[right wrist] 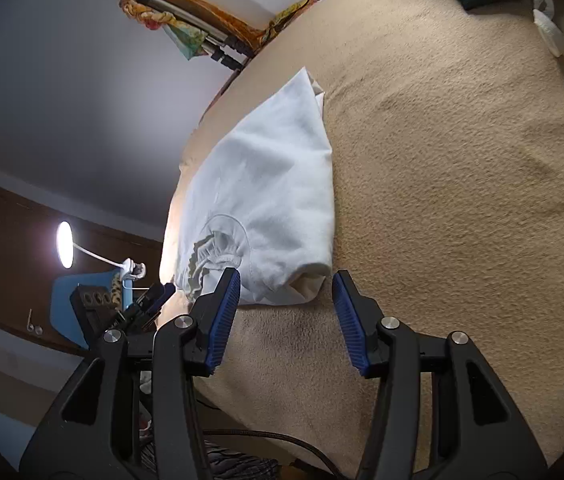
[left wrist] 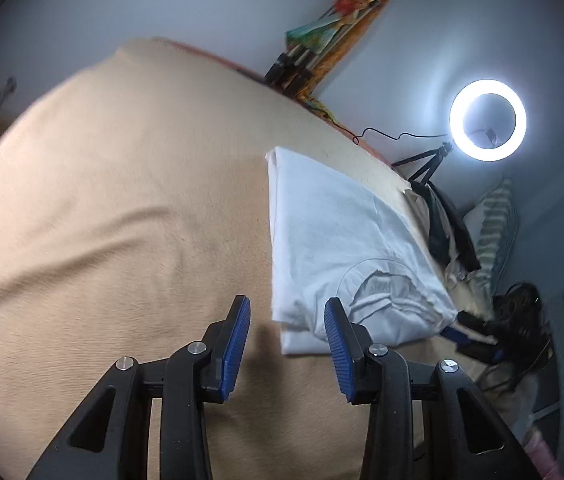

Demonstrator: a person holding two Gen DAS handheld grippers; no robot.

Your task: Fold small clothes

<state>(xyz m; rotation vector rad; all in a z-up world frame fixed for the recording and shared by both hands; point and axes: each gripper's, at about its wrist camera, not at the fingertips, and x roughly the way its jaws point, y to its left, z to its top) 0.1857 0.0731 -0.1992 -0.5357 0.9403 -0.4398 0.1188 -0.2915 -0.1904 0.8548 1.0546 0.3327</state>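
A white T-shirt (left wrist: pixel 341 232) lies folded into a long strip on the beige blanket (left wrist: pixel 122 200), collar end nearest me. In the left wrist view my left gripper (left wrist: pixel 286 307) stands open just above the blanket, with the shirt's near left corner showing between its blue pads (left wrist: pixel 238 332), which do not press on it. In the right wrist view the T-shirt (right wrist: pixel 274 184) runs away from me, and my right gripper (right wrist: pixel 286 280) is open at its near right corner, pads clear of the cloth. Each view shows the other gripper beyond the collar.
A lit ring light (left wrist: pixel 487 120) on a small tripod stands past the bed's far edge. Dark clothes (left wrist: pixel 449 232) and a striped pillow (left wrist: pixel 493 228) are piled at the right. A desk lamp (right wrist: pixel 65 245) and a blue chair (right wrist: pixel 70 304) stand beside the bed.
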